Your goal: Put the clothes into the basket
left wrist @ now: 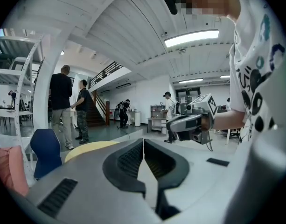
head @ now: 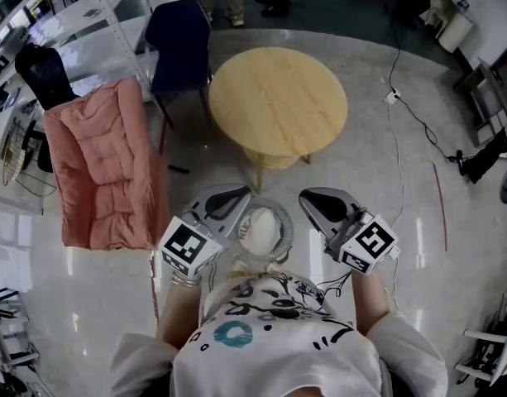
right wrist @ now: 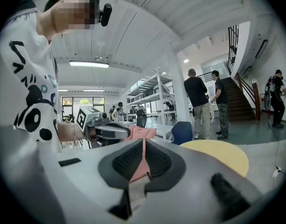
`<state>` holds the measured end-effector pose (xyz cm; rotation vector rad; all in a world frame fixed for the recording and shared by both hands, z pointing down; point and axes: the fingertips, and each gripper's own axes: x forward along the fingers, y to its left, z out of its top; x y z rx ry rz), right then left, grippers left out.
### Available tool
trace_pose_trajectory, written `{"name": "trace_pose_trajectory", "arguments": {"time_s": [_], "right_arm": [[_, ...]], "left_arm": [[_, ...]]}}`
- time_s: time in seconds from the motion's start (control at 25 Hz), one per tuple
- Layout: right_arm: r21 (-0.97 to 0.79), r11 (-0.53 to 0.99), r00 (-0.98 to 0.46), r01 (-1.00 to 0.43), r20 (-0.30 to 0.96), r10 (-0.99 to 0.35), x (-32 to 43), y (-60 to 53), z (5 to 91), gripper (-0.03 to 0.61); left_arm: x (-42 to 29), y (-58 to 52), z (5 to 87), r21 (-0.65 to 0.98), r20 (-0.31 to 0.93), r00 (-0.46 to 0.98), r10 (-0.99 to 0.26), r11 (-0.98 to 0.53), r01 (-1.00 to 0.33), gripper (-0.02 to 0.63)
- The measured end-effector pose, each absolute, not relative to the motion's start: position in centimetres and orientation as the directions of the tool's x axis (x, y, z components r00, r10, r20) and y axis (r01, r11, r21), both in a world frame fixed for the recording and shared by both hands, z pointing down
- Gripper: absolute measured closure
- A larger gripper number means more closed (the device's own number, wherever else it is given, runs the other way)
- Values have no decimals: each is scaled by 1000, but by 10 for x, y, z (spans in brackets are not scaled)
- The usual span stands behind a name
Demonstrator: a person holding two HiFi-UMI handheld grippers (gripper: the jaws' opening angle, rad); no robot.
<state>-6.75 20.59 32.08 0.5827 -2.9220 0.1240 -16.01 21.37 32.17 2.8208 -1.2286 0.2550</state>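
Note:
A pink quilted garment [head: 100,164] hangs over a seat at the left of the head view; it also shows in the left gripper view [left wrist: 10,169] and the right gripper view [right wrist: 142,133]. A pale round basket [head: 284,226] sits on the floor just in front of the person, between both grippers. My left gripper [head: 228,201] [left wrist: 143,141] is shut with nothing in it, held above the basket's left side. My right gripper [head: 315,201] [right wrist: 144,141] is shut and empty too, above the basket's right side. Each gripper points roughly level, angled toward the other.
A round wooden table [head: 278,102] stands straight ahead, with a blue chair [head: 179,35] behind its left side. White shelving [head: 63,23] lines the far left. A cable [head: 398,139] runs over the floor at the right. Two people [right wrist: 198,106] stand beyond the table.

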Motion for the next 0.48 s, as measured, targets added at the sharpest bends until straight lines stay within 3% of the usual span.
{"name": "trace_pose_trajectory", "arguments": {"time_s": [0.48], "right_arm": [[-49,913,-904,-405,169,-392,-65,200,322,541]], "left_arm": [[-160,212,326,1,172,687,-706,-697,-717,595]]}}
